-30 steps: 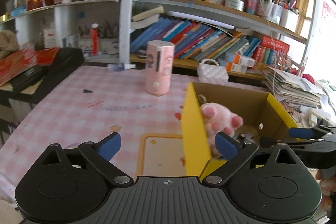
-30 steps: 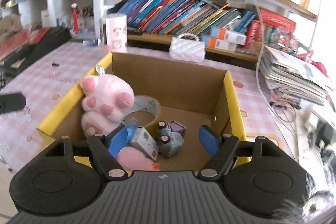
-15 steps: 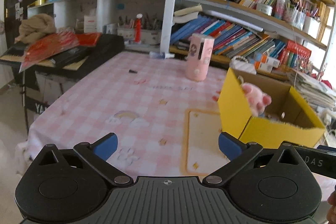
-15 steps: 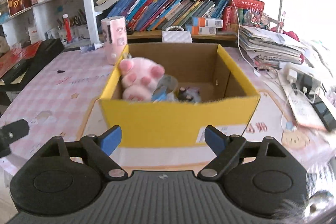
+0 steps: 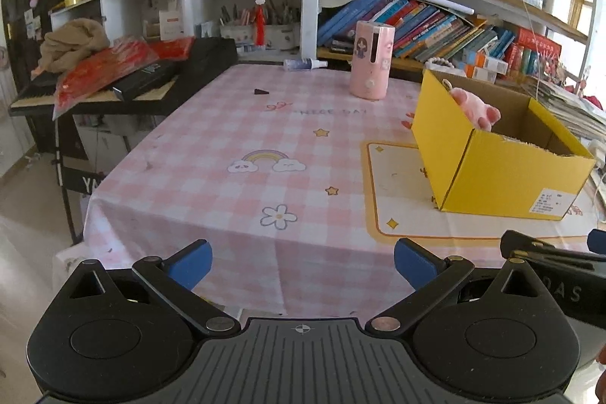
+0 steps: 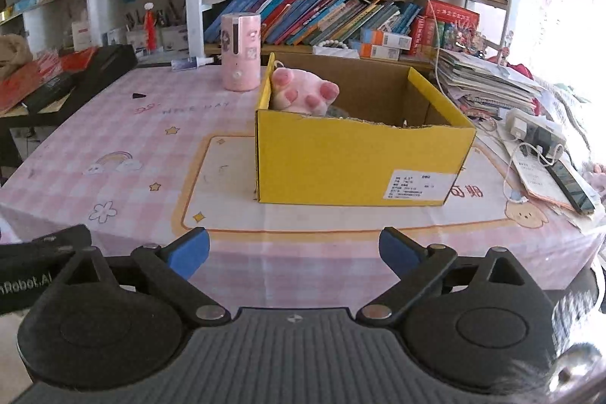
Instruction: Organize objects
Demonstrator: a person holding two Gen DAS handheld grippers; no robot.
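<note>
I am holding my left gripper (image 5: 301, 262) over the near edge of the table (image 5: 212, 154), its blue pads standing wide apart with nothing between them. Ahead of it and slightly to the left, the pink checked cloth is showing a rainbow, and farther ahead faint print reading "NICE DAY". Beyond that lettering a pink cylinder (image 5: 371, 59) is standing upright. Ahead and to the right the yellow box (image 5: 500, 173) is sitting on the cloth's cream panel, with a pink plush toy (image 5: 475, 105) poking above its rim. A black body lettered "DAS" is crossing just right of this gripper.

My right gripper (image 6: 293, 248) is spreading its jaws wider, and nothing is lying between them. The yellow box (image 6: 360, 158) is sitting straight ahead of it, well clear of the pads, a white label on its front too small for me to read. A black piece at its left is reading "nRobot.AI".
</note>
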